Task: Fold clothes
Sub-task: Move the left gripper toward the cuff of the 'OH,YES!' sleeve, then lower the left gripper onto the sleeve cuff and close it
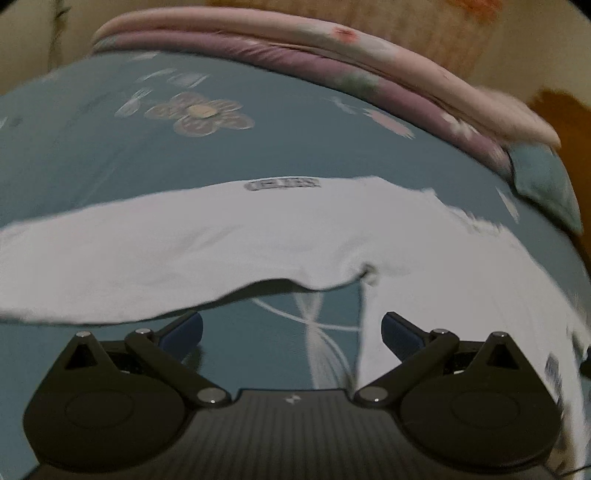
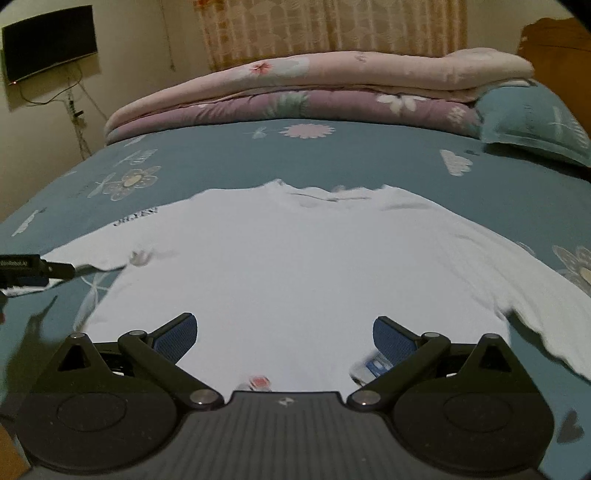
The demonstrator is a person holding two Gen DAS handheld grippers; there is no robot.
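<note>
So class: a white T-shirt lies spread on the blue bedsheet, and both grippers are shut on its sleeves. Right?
Not quite. The T-shirt does lie spread on the bedsheet, but both wrist views show the left gripper and right gripper open, holding nothing.

Home bedroom, bed with teal floral sheet [image 2: 229, 155], folded quilts [image 2: 295, 92], pillow [image 2: 535, 122], curtains [image 2: 332, 26], wall-mounted TV [image 2: 50, 42]

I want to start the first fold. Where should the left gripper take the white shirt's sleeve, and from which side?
Probably the sleeve's near hem, from the bed's near edge. It lies flat on the sheet, its edge just ahead of the open left gripper, so one finger could slip under.
</note>
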